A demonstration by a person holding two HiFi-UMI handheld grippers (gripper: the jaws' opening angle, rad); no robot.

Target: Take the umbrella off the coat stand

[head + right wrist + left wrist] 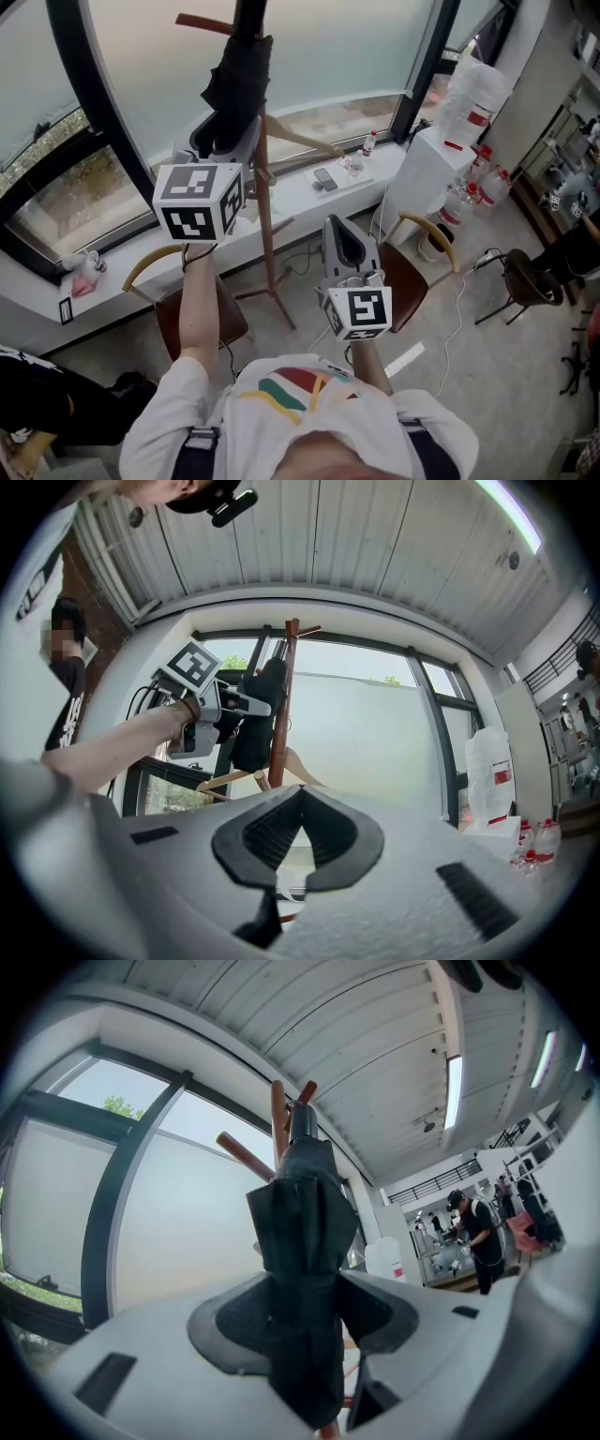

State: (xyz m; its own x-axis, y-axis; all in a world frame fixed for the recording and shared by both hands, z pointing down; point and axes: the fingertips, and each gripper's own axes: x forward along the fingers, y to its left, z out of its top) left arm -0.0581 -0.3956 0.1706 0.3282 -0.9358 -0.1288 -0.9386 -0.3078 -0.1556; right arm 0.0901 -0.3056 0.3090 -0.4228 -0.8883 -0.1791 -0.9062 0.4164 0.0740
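A black folded umbrella hangs against the wooden coat stand by the window. My left gripper is raised to it and shut on its folded cloth. In the left gripper view the umbrella fills the gap between both pads, with the stand's brown pegs above it. My right gripper is lower and to the right, away from the stand, its jaws meeting at the tips with nothing between them. The right gripper view shows the right gripper, and beyond it the left gripper on the umbrella.
A wooden chair stands below the left arm, another chair to the right. The white window ledge carries a phone and a small bottle. A water dispenser and spare bottles stand at right. People are further back in the room.
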